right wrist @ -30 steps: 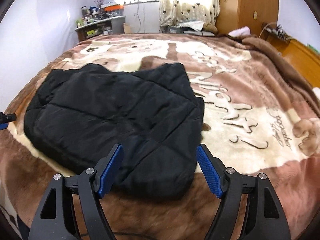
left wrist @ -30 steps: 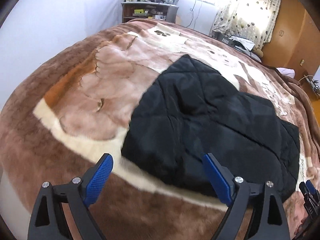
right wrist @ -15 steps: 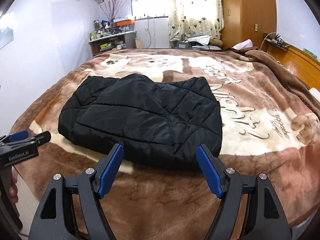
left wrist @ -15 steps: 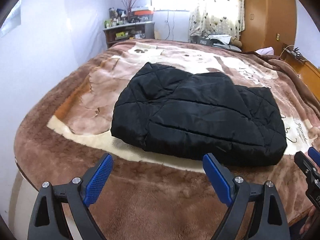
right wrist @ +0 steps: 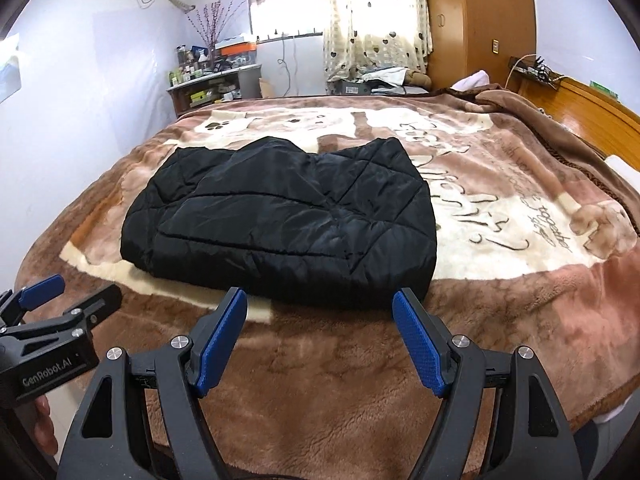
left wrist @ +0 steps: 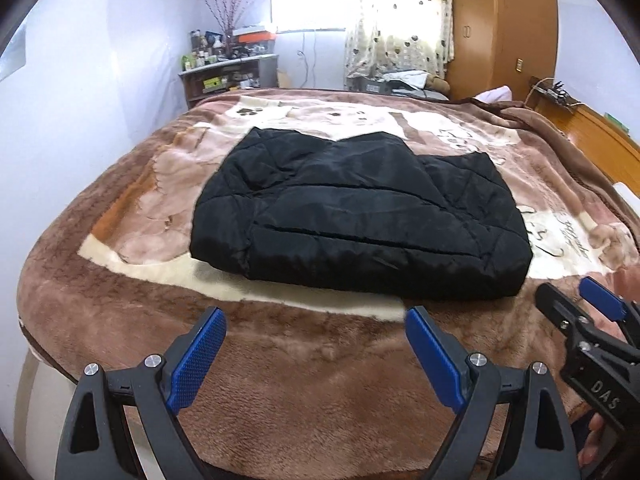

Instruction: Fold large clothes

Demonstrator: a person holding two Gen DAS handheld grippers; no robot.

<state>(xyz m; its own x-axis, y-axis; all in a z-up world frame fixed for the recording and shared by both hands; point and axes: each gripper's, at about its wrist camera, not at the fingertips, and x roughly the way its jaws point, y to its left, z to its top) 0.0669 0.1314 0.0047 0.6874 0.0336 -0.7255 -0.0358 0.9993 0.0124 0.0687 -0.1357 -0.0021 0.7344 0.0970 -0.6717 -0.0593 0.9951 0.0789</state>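
A black quilted jacket (left wrist: 360, 216) lies folded into a compact block on the bed's brown plush blanket (left wrist: 280, 360); it also shows in the right wrist view (right wrist: 280, 224). My left gripper (left wrist: 316, 356) is open and empty, held above the blanket's near edge, short of the jacket. My right gripper (right wrist: 320, 340) is open and empty, just short of the jacket's near edge. Each gripper shows in the other's view: the right one (left wrist: 576, 312) at the right edge, the left one (right wrist: 68, 296) at the left edge.
The bed's blanket (right wrist: 500, 208) carries a bear print and lettering. A cluttered shelf (left wrist: 228, 76) stands against the far wall, next to a curtained window (left wrist: 400, 28). A wooden wardrobe (left wrist: 504, 28) and headboard (right wrist: 580, 104) are at the right. A white wall (left wrist: 80, 120) runs along the left.
Both grippers have pulled back from the jacket toward the bed's near edge and lifted. The jacket now lies farther off and whole in view. Both stayed open.
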